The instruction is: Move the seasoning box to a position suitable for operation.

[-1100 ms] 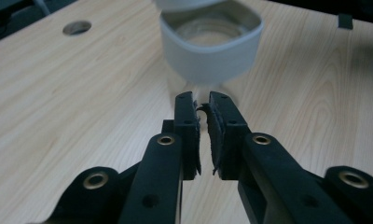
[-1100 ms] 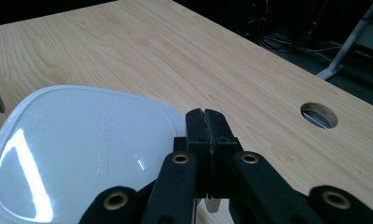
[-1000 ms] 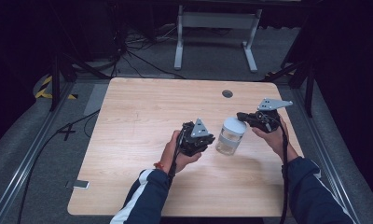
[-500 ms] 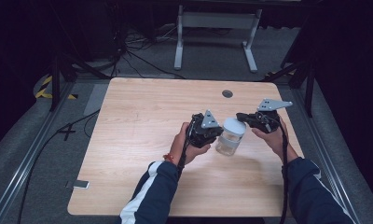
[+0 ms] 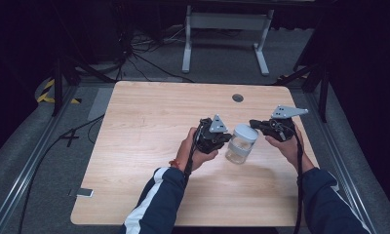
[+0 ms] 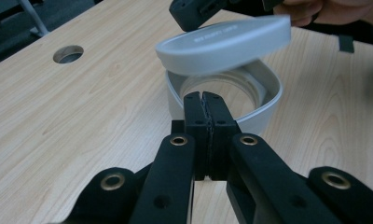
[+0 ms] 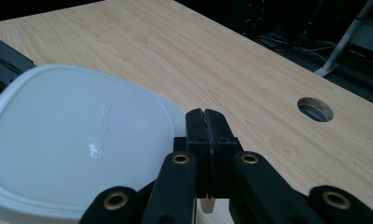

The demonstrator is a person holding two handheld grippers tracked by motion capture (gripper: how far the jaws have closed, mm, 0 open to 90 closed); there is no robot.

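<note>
1. Container (image 5: 240,148) sits on the bench (image 5: 149,126), right of centre, between the two hands; clear body with a pale grey collar, looks empty in the left gripper view, contents otherwise hard to tell
2. Lid (image 6: 224,43), grey and rounded-square, is off the collar and tilted above the opening, not seated; faint embossed lettering on top, unreadable
3. Right tongs (image 7: 206,122) are closed, jaws pressed together at the lid's edge; judged to be pinching the lid rim, though the contact itself is hidden under the jaws
4. Left tongs (image 6: 204,105) are closed, jaws together at the near wall of the collar; seem to be nipping that wall to steady the container, cannot confirm the wall is between them
5. Bench otherwise bare wood, cable hole (image 5: 238,98) toward the far edge, well apart from the container
6. Floor at left: a small flat device (image 5: 81,193) near the bench corner, cables trailing beyond
7. Risk: lid held by a thin edge only, so it could pivot or slip out of the right tongs and drop onto the collar or bench
8. Risk: if the left hold on the wall is weak, any sideways pull on the lid could tip or drag the light container
</note>
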